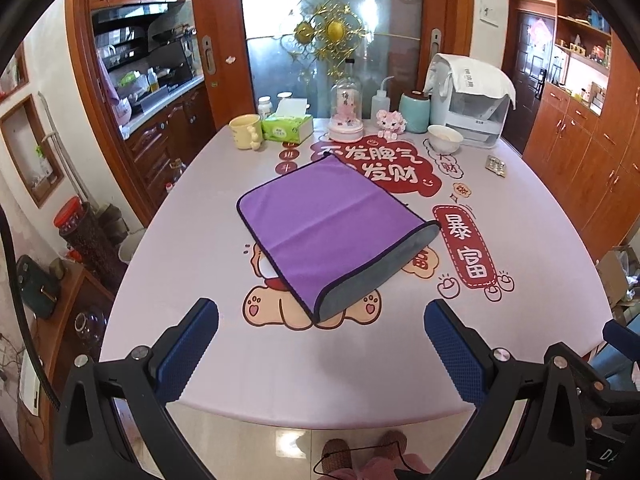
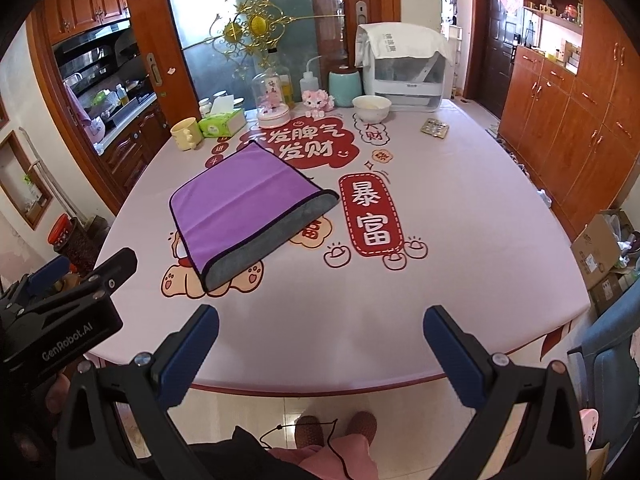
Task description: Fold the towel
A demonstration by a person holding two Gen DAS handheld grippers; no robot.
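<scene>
Bench: I see a broad bench [image 1: 520, 320] under a pale pink printed cloth with red lettering; cups, a tissue box and a bowl stand along its far side, well apart from my work.

Towel: the purple microfibre towel with grey underside and dark piped edge [image 1: 320, 216] lies flat near the middle of the bench, already doubled over once. The fold's rounded end faces me and to the right, with the grey lining showing at the lip [image 2: 272, 232].

Handling: I judge it light, soft and limp. It should drape and sag if lifted by one point, and the smooth face may slide on the cloth below.

Grip: I would take it at the two near corners, pinching both layers through the piped edge, which looks firmest.

Left hand-held gripper [image 1: 320, 344]: fingers spread wide, holding nothing, hovering over the near bench edge short of the towel.

Right hand-held gripper [image 2: 320, 344]: likewise spread and empty, near the bench edge, the towel ahead and to its left.
</scene>
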